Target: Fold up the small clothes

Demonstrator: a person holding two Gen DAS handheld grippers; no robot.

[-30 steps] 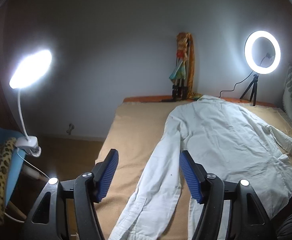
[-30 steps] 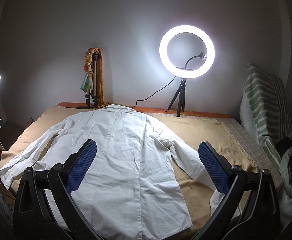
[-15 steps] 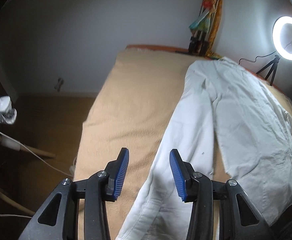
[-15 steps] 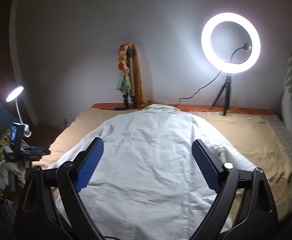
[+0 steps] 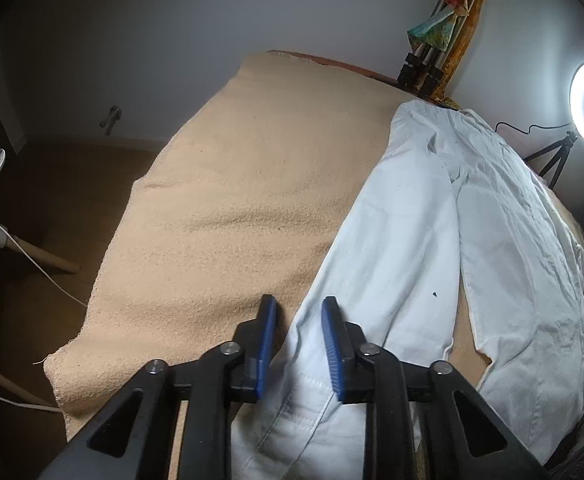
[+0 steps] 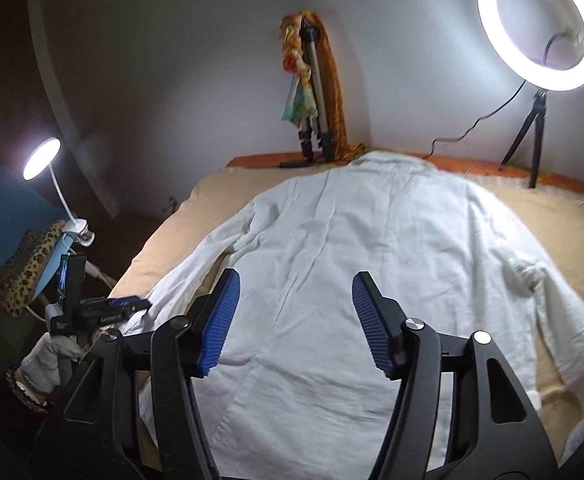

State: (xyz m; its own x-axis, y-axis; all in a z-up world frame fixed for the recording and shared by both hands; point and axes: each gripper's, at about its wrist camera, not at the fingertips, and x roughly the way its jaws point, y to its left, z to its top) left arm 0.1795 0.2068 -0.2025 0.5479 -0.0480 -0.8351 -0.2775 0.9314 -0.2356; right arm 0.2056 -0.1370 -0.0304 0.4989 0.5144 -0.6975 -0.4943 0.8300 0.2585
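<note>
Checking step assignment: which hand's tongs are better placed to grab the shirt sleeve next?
Left. The left tongs already straddle the sleeve cuff of the white shirt; the right tongs hang open over its back.

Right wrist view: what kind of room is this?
Probably a bedroom used as a home recording spot: a white shirt lies on a tan blanket-covered bed, lit by a ring light and a clip lamp.

From my remote station I count one white shirt (image 6: 356, 280) on one tan blanket (image 5: 251, 200), two lit lamps behind it, one ring light (image 6: 538, 24), one desk lamp (image 6: 41, 158), and two grippers.
</note>
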